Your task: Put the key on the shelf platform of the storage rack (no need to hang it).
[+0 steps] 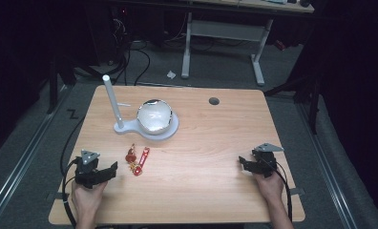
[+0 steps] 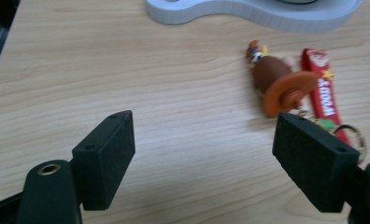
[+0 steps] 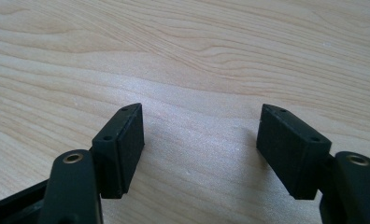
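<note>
A key ring with a small brown figure in an orange hat point(image 2: 279, 81) and a red strap tag point(image 2: 322, 88) lies on the wooden table point(image 1: 201, 157); in the high view the key ring point(image 1: 137, 160) sits left of centre. My left gripper point(image 1: 106, 172) is just left of it, low over the table, jaws open with bare wood between them point(image 2: 204, 149). The key ring lies beyond the right-hand jaw, apart from it. My right gripper point(image 1: 246, 164) rests near the table's right front, open over bare wood point(image 3: 202, 144).
A white stand point(image 1: 151, 129) with an upright post point(image 1: 111, 100) and a shiny bowl point(image 1: 154, 116) sits at the back left, close behind the key ring. A round cable hole point(image 1: 214, 101) is at the back. Desk legs and cables stand on the floor beyond.
</note>
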